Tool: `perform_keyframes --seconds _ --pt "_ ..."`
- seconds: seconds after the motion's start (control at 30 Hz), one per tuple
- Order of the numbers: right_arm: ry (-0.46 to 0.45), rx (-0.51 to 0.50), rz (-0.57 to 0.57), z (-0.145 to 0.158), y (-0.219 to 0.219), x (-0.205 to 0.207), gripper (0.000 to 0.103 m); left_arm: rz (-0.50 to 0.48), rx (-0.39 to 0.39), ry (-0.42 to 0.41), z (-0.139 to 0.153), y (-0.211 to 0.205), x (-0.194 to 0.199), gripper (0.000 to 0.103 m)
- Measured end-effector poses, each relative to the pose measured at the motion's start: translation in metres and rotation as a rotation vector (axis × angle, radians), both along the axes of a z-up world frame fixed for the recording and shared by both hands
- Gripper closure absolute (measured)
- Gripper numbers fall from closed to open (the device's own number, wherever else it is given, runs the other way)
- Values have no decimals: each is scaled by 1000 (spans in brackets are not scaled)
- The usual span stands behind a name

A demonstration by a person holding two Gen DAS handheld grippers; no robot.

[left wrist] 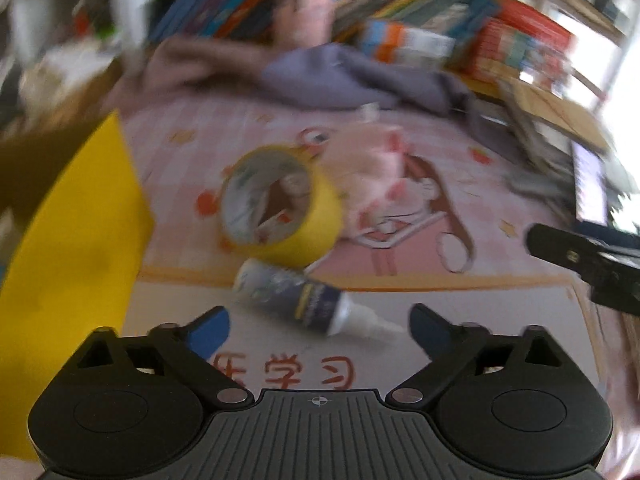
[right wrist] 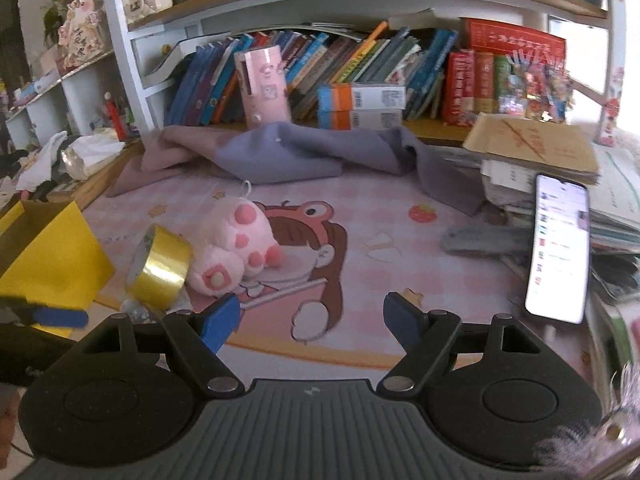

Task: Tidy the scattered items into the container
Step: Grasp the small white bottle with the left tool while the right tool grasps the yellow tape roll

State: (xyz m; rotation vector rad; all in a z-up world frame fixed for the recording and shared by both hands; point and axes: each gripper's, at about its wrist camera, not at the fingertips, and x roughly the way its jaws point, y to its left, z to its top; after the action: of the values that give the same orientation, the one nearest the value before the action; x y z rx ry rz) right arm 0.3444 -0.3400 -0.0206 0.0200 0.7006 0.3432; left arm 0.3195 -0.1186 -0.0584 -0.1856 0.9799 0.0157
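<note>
We held both tongs, left [left wrist: 318,326] and right [right wrist: 312,316], spread and empty. The bottle [left wrist: 298,298] lay on the surface just ahead of the left; closing on it seemed next, then the yellow box [right wrist: 52,258].

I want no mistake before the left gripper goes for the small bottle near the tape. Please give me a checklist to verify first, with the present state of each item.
1. Left gripper open and empty: ok.
2. Bottle lying free on the mat, in front of the fingers: ok.
3. Yellow tape roll apart from the bottle: not ok, it leans over the bottle's end.
4. Yellow container within reach at the left: ok.
5. Right gripper open, away from the bottle: ok.
6. Left view sharp: not ok, blurred.
</note>
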Motion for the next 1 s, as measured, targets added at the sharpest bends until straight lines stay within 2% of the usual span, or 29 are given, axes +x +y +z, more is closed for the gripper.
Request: perform_keyframes --seconds 0.13,0.3,0.33,0.37,0.4,0.6,0.67,0.73,0.83,0.9,1.0 --pt "11 9 29 -6 7 15 25 117 -67 46 -15 11 10 14" --pt "27 27 58 -16 17 35 25 169 -71 34 -24 8 26 14" --pt "29 34 64 -18 20 39 25 180 -72 35 -26 8 29 17" --pt "31 42 70 -20 23 44 25 187 -69 38 -28 7 32 25" --pt "31 54 76 -21 27 49 25 188 -65 44 -30 7 34 29" --pt "23 119 102 -24 46 74 25 150 -30 14 -31 4 30 37" --pt "26 143 113 -23 52 77 25 134 -20 19 -29 6 30 49" --pt "43 180 144 -23 58 77 24 120 -5 23 -29 9 27 57" --pt "146 303 218 -26 68 79 24 96 -8 19 -28 14 20 63" --pt "215 375 243 -30 74 81 25 71 16 21 -27 13 17 66" --pt "262 399 243 -34 87 85 25 37 42 26 -26 12 15 67"
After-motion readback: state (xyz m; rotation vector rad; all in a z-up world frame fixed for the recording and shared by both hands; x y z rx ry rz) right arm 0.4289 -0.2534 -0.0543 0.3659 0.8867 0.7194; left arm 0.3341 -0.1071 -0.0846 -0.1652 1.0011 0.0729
